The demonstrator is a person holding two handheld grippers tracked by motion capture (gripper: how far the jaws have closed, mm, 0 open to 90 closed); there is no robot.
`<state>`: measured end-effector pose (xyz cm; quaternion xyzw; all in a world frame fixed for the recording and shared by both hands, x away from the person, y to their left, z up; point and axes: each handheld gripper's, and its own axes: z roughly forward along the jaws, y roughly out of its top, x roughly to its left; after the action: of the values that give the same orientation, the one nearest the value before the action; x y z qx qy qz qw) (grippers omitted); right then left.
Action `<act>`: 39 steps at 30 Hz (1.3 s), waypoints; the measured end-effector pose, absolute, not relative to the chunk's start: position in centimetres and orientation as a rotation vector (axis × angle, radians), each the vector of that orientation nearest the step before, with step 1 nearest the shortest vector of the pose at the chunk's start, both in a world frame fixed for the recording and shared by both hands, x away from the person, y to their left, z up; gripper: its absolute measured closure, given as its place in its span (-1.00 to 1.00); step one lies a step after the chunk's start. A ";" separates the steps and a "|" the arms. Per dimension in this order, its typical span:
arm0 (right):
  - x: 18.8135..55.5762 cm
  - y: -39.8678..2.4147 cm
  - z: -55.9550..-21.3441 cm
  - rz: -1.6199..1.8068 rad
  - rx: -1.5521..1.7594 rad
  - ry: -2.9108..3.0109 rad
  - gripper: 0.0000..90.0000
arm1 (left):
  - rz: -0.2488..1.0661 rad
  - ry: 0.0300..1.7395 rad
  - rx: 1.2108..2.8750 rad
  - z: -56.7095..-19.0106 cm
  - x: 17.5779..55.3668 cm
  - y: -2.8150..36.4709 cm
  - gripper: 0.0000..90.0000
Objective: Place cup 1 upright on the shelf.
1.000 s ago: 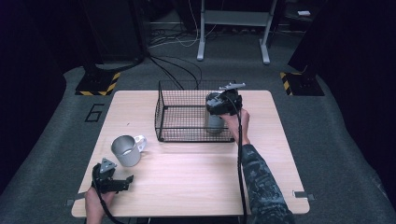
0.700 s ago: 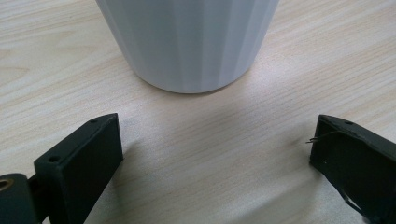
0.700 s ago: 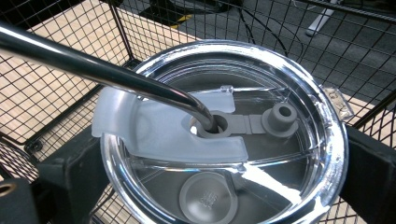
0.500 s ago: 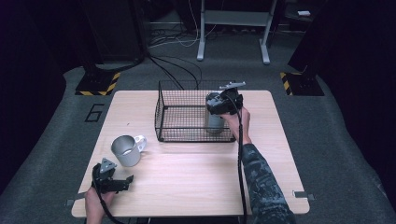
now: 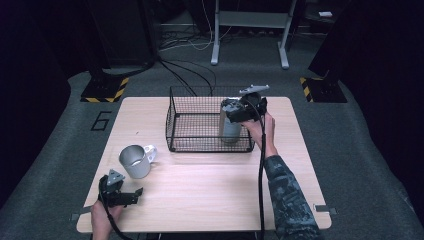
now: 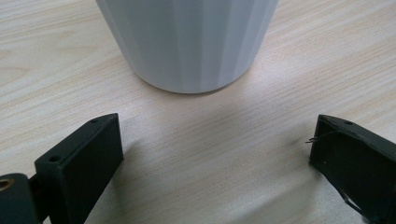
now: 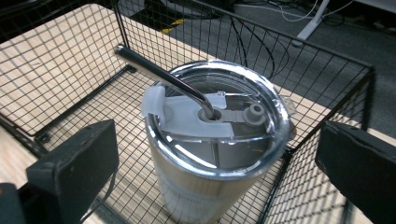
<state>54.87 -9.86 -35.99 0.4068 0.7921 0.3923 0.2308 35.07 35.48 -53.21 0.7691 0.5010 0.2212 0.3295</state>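
A steel tumbler (image 5: 231, 131) with a clear lid and a metal straw (image 7: 159, 77) stands upright in the front right corner of a black wire basket (image 5: 200, 148). My right gripper (image 5: 236, 113) hovers just over it, open. In the right gripper view its jaws stand wide on either side of the tumbler (image 7: 187, 196) without touching. A white mug (image 5: 134, 161) with a handle sits on the table's left part. My left gripper (image 5: 125, 193) rests low near the front left corner, open, with the mug's base (image 6: 187, 42) just ahead of its fingers.
The basket (image 7: 327, 56) stands at the back middle of the wooden table (image 5: 210, 200). A cable trails from the right gripper along the sleeved forearm. Beyond the table lie floor cables, a desk frame and yellow-black striped blocks.
My right gripper has shifted very slightly over the tumbler. The left gripper and the mug have stayed where they were.
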 end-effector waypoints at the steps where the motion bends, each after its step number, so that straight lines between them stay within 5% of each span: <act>1: 54.6 -10.0 -35.8 1.077 1.101 2.178 -1.00 | 0.579 1.311 2.012 -53.2 35.1 35.5 -0.95; 23: 46.0 -14.0 -35.4 1.151 0.982 2.169 -1.00 | 0.579 1.311 2.012 -53.2 35.1 35.5 -0.95; 39: 40.4 -19.3 -45.4 1.100 1.156 2.172 -1.00 | 0.567 1.313 2.022 -53.1 35.1 35.5 -0.95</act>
<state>40.44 -19.30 -45.40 0.4183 0.7858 0.3981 0.2213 35.06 35.53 -53.12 0.7718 0.5010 0.2166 0.3263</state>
